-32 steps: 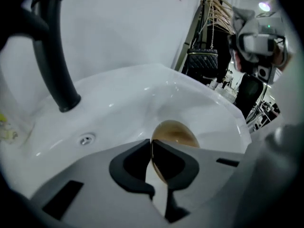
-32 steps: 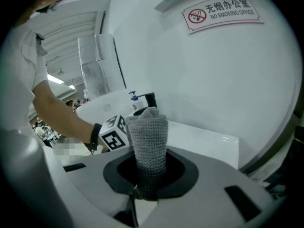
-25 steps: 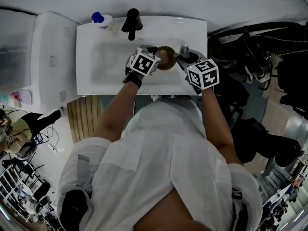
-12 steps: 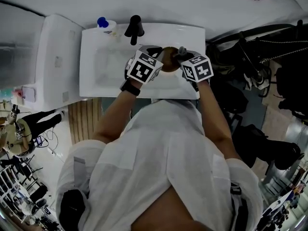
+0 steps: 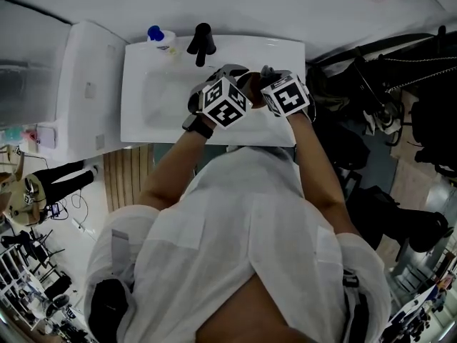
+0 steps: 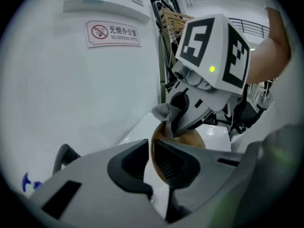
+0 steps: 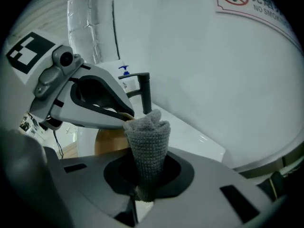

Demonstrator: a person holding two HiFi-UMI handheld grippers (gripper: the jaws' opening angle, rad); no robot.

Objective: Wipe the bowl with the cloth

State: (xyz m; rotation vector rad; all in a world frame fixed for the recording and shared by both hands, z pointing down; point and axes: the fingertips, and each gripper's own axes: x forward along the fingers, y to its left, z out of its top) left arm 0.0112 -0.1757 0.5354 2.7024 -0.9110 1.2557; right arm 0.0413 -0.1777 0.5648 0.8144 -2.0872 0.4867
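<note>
A brown wooden bowl [image 6: 192,141] is held tilted above the white sink [image 5: 153,84]. Its rim sits between the pads of my left gripper [image 6: 152,153], whose jaws are opening slightly but still pinch the rim. A grey knitted cloth [image 7: 147,137] stands bunched in a cone between the jaws of my right gripper [image 7: 145,179], which are closing tight on it. The cloth's tip [image 6: 167,112] touches the bowl's upper edge. In the head view the left gripper [image 5: 239,84] and the right gripper [image 5: 260,84] meet over the basin, and their marker cubes hide the bowl.
A black faucet [image 5: 202,40] stands at the back of the sink, with a blue-capped bottle [image 5: 156,34] to its left. A white wall with a no-smoking sign [image 6: 113,33] is close behind. Dark bags and cables [image 5: 385,84] lie to the right.
The right gripper has moved left to meet the left gripper over the basin. The bowl, seen between them before, is now covered by the cubes in the head view.
</note>
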